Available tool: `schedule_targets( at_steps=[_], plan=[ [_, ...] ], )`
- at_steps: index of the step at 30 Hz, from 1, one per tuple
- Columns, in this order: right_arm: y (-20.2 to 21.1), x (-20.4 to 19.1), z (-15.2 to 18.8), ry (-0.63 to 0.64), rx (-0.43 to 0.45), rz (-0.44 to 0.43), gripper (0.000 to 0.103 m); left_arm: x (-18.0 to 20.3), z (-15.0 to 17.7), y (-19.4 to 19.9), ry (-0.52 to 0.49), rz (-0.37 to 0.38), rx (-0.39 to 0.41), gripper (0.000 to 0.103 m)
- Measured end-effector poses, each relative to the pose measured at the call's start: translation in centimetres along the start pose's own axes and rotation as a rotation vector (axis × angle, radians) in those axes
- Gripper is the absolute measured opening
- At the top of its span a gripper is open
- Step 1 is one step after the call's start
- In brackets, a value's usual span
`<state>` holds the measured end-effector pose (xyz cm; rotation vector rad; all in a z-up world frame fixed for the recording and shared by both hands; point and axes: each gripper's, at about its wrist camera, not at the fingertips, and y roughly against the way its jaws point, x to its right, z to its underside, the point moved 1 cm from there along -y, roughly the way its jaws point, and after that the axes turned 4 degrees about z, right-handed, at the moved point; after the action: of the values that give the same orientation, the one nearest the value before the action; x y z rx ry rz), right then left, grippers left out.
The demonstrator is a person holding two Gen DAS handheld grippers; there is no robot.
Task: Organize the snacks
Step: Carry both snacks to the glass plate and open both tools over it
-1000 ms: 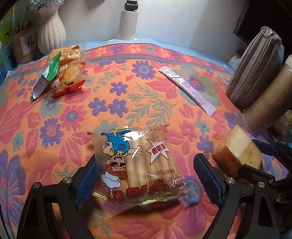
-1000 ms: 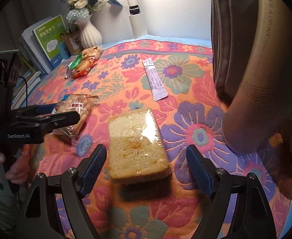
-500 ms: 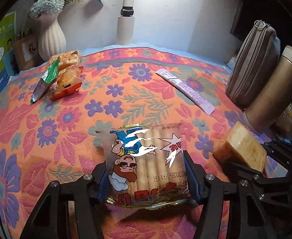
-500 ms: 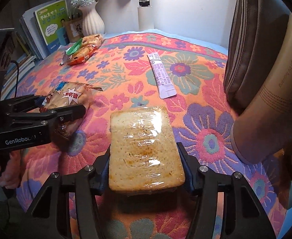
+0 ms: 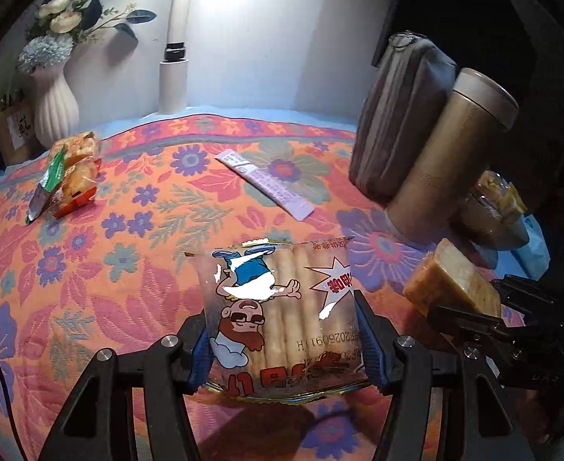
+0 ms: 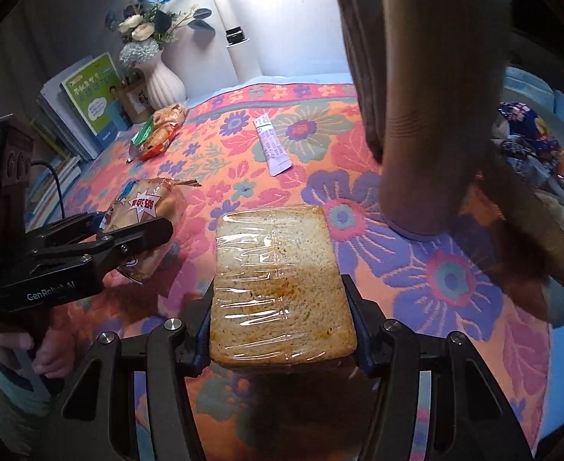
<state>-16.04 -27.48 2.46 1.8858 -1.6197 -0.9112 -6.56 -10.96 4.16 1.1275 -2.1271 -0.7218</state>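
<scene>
Left gripper point(image 5: 283, 349) clamping cartoon-printed clear biscuit-stick bag point(image 5: 282, 319); right gripper point(image 6: 280, 330) clamping plastic-wrapped toast slice point(image 6: 280, 280), both above floral cloth point(image 5: 89, 288). Left lying: orange cake packets point(image 5: 70, 176), lilac sachet point(image 5: 266, 182).

Both tongs closed, lifting biscuit packet point(image 5: 282, 319) and wrapped toast point(image 6: 282, 288).

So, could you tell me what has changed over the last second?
Both grippers closed: the left gripper on the biscuit bag, the right gripper on the wrapped bread, and both snacks now hang above the cloth. The purple sachet and the far snack packs stayed put.
</scene>
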Motion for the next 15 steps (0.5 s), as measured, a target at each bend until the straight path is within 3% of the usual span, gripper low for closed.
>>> schedule_targets(
  at_steps=[10, 15],
  plan=[
    [7.8, 4.6, 0.9, -0.061, 0.141, 0.09, 0.055, 11.1, -1.4, 1.1, -0.213, 0.14, 0.019, 0.061],
    [11.0, 8.5, 0.2, -0.105, 0.22, 0.161, 0.055, 17.3, -2.9, 1.6, -0.318, 0.165, 0.05, 0.061]
  ],
)
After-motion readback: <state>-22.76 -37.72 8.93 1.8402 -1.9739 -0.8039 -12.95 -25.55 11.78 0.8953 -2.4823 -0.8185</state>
